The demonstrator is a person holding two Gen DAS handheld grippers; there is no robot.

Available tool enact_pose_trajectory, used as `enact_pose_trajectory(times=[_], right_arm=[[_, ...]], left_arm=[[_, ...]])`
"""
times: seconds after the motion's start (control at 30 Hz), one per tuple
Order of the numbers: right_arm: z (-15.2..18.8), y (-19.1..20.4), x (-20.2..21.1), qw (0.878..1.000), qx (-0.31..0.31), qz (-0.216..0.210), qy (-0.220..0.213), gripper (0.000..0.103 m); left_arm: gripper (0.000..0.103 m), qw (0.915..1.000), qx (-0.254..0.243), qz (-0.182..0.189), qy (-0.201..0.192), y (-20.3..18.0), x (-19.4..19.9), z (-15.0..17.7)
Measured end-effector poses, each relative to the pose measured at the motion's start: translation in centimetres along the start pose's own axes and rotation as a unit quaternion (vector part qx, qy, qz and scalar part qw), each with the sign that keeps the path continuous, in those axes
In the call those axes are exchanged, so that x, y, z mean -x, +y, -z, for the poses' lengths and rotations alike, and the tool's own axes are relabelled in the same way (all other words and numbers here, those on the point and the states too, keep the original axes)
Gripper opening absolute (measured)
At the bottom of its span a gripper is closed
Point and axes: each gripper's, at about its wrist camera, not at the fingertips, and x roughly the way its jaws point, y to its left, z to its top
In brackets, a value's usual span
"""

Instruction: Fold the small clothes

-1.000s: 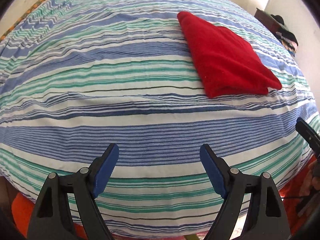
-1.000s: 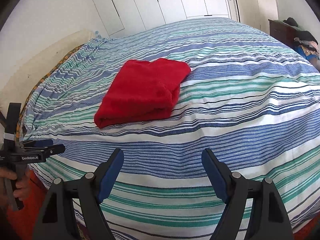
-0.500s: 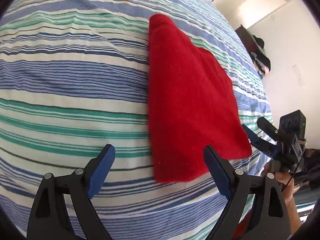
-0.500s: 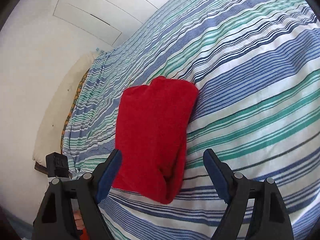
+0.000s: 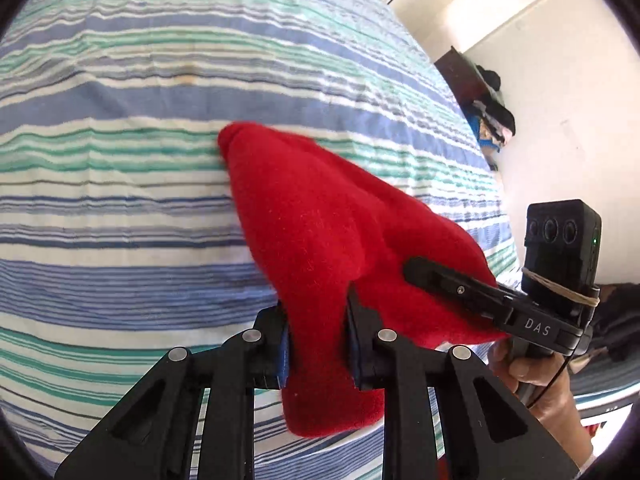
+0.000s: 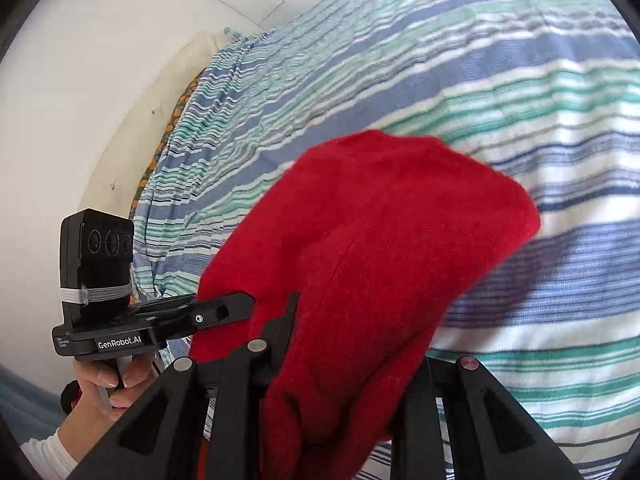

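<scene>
Both grippers have gone from hanging wide open over the bed to biting onto the red cloth, and their jaws have just been closing on it.

From the left wrist camera, the left gripper (image 5: pixel 316 340) has its two black fingers squeezed on the near edge of the folded red cloth (image 5: pixel 320 216). A bit of cloth hangs down below the fingers. The rest of the cloth reaches away over the striped bedspread (image 5: pixel 120 160), and its far end looks to be touching the bed. Off to the right, the right gripper (image 5: pixel 424 272) pokes in from the side, with its tip on the same cloth. A hand (image 5: pixel 536 380) holds its handle. Far back by the white wall there is a dark cabinet (image 5: pixel 460 80) with a heap of clothes (image 5: pixel 494 120) on it.

From the right wrist camera, the right gripper (image 6: pixel 344 344) is shut on the red cloth (image 6: pixel 380 240) too. The cloth bunches thick between its fingers and hides the right one. The picture is a little blurry. The cloth's far part lies over the blue, green and white bedspread (image 6: pixel 520 80). On the left, the left gripper (image 6: pixel 236 308) has its tip on the cloth's edge, and a hand (image 6: pixel 104 384) with a pale sleeve (image 6: pixel 48 456) holds it.
</scene>
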Motion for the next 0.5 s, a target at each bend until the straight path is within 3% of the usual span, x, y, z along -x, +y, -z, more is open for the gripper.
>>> enact_pose_trajectory(times=[0.17, 0.27, 0.37, 0.4, 0.43, 0.47, 0.5], right_arm=[[-5.9, 6.3, 4.0, 0.994, 0.079, 0.005, -0.072, 0.023], [-6.8, 9.1, 5.4, 0.990, 0.107, -0.005, -0.091, 0.023], [-5.3, 10.0, 5.0, 0.990, 0.110, -0.022, -0.090, 0.023], [-4.4, 9.6, 4.4, 0.991, 0.100, -0.026, -0.081, 0.024], [-3.3, 9.1, 3.5, 0.993, 0.090, -0.028, -0.069, 0.024], [-1.8, 8.4, 2.5, 0.995, 0.081, -0.028, -0.053, 0.031], [-0.1, 7.6, 1.2, 0.997, 0.075, -0.012, -0.031, 0.045]], left_arm=[[0.022, 0.9970, -0.013, 0.018, -0.075, -1.6, 6.2, -4.1], [0.022, 0.9947, -0.026, 0.017, -0.099, -1.6, 8.7, -3.9], [0.023, 0.9960, -0.028, 0.004, -0.084, -0.4, 8.3, -1.5], [0.027, 0.9969, -0.027, -0.006, -0.074, 0.4, 7.6, -0.1], [0.036, 0.9976, -0.024, -0.023, -0.061, 1.4, 6.6, 1.6], [0.044, 0.9972, -0.023, -0.053, -0.047, 2.3, 5.4, 3.8], [0.059, 0.9942, -0.026, -0.100, -0.032, 3.2, 4.3, 6.2]])
